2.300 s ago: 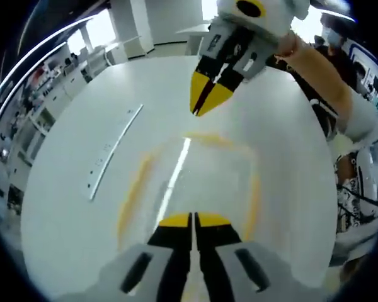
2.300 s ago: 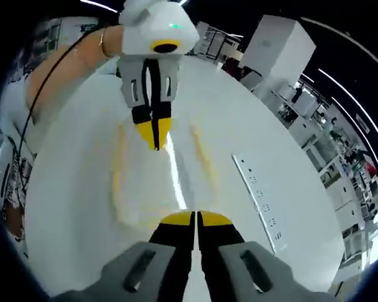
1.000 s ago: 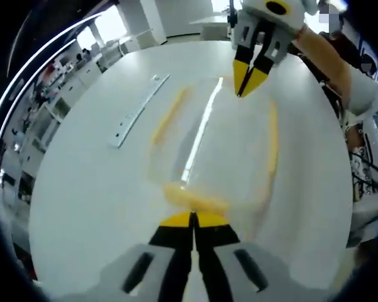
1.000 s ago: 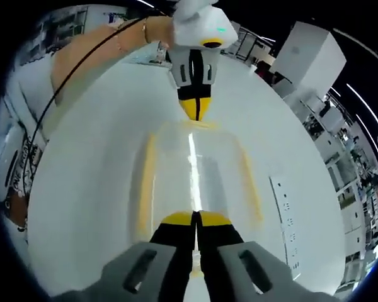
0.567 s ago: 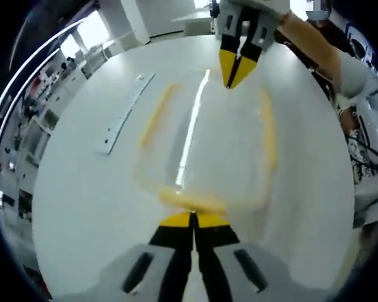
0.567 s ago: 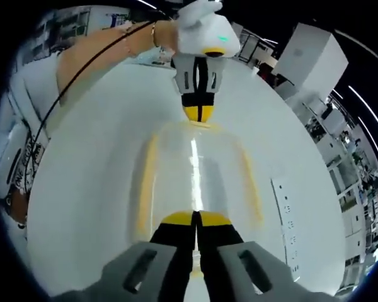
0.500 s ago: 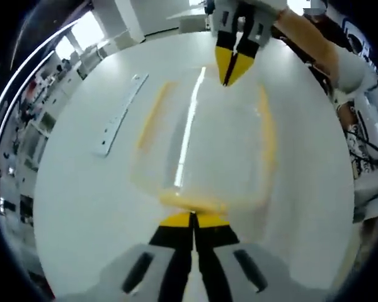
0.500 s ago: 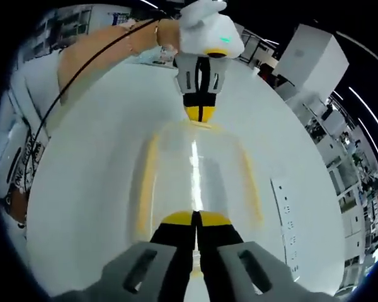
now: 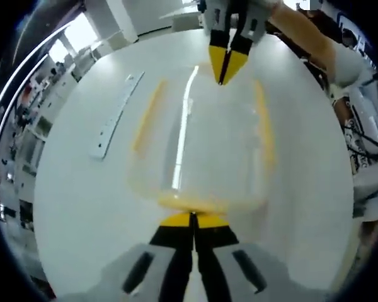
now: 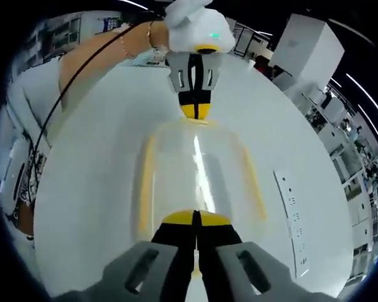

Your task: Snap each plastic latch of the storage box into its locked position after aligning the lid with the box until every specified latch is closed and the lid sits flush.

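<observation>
the left gripper (image 9: 192, 217) is clenched, jaws tight together with nothing between them, its yellow tips right at the near short end of the storage box (image 9: 201, 145). the right gripper (image 10: 196, 217) is likewise pressed closed and empty, at the opposite short end; in the left gripper view it comes in from the top, tips down at the far edge (image 9: 222, 63). a couple of seconds ago both tools hung above the box with blurred yellow below them; since then they have dropped to the two ends and the last half second has barely shifted them. i take that to mean the lid (image 10: 198, 170) has been set on and each closed tip is now lined up to push an end latch home. the near latch (image 9: 195, 202) shows as a yellow band just ahead of the left tips; whether it has snapped i cannot tell. the yellow strips along the long sides (image 10: 145, 189) look flat against the clear body.

the box sits mid-way on a round white table (image 9: 82, 189), with a pale strip with holes (image 9: 113, 116) lying well apart to one side. around it, a bright lab-like room with white cabinets (image 10: 302, 44) and the person's bare forearm (image 10: 101, 56).
</observation>
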